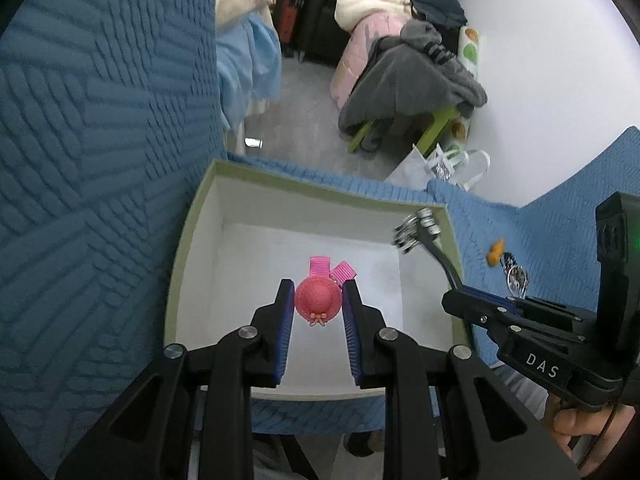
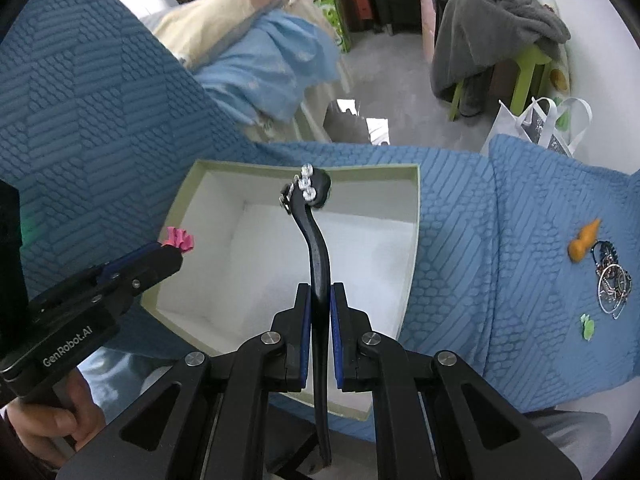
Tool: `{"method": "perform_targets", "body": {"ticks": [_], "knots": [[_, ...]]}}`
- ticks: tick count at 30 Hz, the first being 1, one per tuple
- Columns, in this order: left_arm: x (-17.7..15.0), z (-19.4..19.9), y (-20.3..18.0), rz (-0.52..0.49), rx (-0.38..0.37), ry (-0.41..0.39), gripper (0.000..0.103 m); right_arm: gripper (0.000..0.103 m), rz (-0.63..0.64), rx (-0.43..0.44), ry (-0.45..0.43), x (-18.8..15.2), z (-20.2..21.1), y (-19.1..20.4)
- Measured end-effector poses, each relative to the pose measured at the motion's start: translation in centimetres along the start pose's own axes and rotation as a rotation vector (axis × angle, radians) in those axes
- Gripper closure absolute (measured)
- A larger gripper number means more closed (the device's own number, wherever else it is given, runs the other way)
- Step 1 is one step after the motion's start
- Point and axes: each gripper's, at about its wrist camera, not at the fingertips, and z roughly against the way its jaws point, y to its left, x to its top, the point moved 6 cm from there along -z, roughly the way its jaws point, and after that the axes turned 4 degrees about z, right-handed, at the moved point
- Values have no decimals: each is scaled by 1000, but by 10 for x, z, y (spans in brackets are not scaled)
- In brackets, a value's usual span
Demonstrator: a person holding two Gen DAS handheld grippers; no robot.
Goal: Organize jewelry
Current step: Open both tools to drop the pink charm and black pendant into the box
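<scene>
The left gripper [image 1: 316, 294] is narrowly parted, clamping a pink hat-shaped hair clip [image 1: 319, 298] above the white box [image 1: 192, 216]. The right gripper [image 2: 320, 300] is almost closed on a black hair clip [image 2: 318, 256] with clear stones, also over the box, which sits on a blue quilt [image 2: 472, 240].

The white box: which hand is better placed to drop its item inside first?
Probably left. The left gripper holds the pink hat clip over the white box floor; the black hair clip in the right gripper hangs near the rim.
</scene>
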Motion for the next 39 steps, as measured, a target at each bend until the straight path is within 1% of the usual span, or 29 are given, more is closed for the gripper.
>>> {"method": "perform_targets", "body": {"ticks": [6, 13, 14, 15, 16, 17, 18, 22, 24, 29, 39], "knots": [[-13, -19, -1, -18, -3, 53, 78, 96, -13, 2, 36, -4, -17, -3], [-15, -24, 4, 8, -18, 76, 78, 96, -11, -16, 69, -10, -28, -6], [-15, -25, 6, 18, -22, 80, 74, 96, -11, -19, 69, -9, -28, -7], [-15, -27, 7, 28, -24, 84, 64, 96, -10, -22, 68, -8, -28, -7], [-15, -26, 9, 34, -25, 84, 58, 96, -9, -29, 66, -8, -28, -8], [-14, -25, 10, 38, -21, 81, 43, 96, -10, -32, 65, -7, -28, -9], [-15, -24, 12, 42, -14, 75, 33, 96, -12, -32, 61, -7, -27, -10], [-12, -17, 10, 38, -23, 58, 33, 96, -7, -43, 47, -4, -20, -11], [-9, -11, 7, 26, -14, 40, 33, 96, -5, -48, 38, -2, -16, -11], [1, 10, 0, 15, -22, -8, 33, 96, 4, -61, 1, 4, 1, -10], [23, 72, -30, -24, -30, -147, 33, 96, 54, -69, -158, 26, 71, 0]]}}
